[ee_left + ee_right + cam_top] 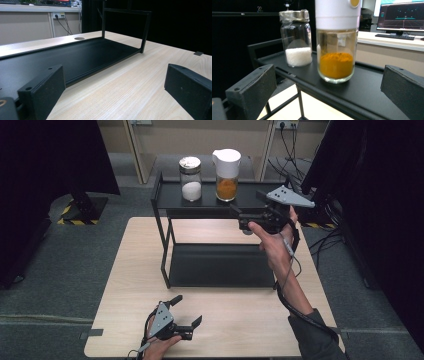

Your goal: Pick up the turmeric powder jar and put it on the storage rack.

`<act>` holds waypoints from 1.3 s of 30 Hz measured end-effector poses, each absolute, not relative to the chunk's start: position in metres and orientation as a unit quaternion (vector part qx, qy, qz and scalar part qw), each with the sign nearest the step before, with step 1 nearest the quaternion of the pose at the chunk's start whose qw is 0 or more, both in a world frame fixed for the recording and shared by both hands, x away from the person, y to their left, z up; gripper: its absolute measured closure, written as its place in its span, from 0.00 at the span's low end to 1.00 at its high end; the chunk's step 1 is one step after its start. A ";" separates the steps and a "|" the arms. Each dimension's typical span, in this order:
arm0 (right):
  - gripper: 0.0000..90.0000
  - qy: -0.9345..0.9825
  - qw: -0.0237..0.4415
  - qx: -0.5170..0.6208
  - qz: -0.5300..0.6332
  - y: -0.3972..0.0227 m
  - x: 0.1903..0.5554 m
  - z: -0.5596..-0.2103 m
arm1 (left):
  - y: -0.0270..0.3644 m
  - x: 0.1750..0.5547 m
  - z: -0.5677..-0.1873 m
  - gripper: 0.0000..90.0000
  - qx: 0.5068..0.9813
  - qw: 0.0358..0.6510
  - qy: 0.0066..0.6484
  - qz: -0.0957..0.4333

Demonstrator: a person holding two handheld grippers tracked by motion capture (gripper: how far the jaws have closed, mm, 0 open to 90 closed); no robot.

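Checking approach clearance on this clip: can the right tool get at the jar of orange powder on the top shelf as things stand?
Probably yes. The right tool is open and faces the orange-powder jar, with bare shelf between them. The white-powder jar stands apart to one side, leaving room for a jaw.

Two jars [190,178] [227,167] (one white-capped), one rack [165,195], two grippers [186,310] [239,215]

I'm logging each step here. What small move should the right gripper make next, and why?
Probably ease the right gripper forward until its jaws flank the orange jar. They stand open and level with it, the jar centred between them but still ahead on the shelf.
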State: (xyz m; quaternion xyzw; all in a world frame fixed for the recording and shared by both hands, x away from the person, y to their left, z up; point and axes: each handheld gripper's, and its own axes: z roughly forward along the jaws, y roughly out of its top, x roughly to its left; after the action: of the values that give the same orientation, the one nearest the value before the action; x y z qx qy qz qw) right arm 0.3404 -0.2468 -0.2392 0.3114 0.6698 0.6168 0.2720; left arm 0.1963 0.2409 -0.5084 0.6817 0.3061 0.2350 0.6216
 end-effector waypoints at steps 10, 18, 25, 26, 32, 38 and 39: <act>0.00 0.667 0.276 0.297 0.625 -0.254 0.324 -0.258 | 0.241 0.196 -0.508 0.03 0.682 0.621 0.306 0.235; 0.00 0.673 0.264 0.288 0.628 -0.260 0.312 -0.279 | 0.240 0.196 -0.508 0.03 0.683 0.620 0.306 0.236; 0.00 0.672 0.258 0.282 0.634 -0.264 0.303 -0.301 | 0.241 0.196 -0.508 0.03 0.683 0.619 0.306 0.238; 0.00 0.672 0.257 0.282 0.635 -0.264 0.301 -0.303 | 0.241 0.196 -0.509 0.03 0.683 0.619 0.307 0.238; 0.00 0.677 0.258 0.279 0.631 -0.265 0.293 -0.316 | 0.241 0.196 -0.509 0.03 0.682 0.619 0.307 0.239; 0.00 0.682 0.258 0.271 0.628 -0.267 0.283 -0.327 | 0.240 0.196 -0.509 0.03 0.682 0.619 0.308 0.239; 0.00 0.683 0.259 0.268 0.628 -0.268 0.281 -0.329 | 0.240 0.196 -0.509 0.03 0.682 0.619 0.307 0.239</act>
State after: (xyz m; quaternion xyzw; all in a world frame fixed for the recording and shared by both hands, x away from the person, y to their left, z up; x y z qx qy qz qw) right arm 0.2810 -0.2679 -0.3290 0.2683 0.6831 0.6277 0.2595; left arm 0.1958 0.2404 -0.5086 0.6822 0.3074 0.2393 0.6188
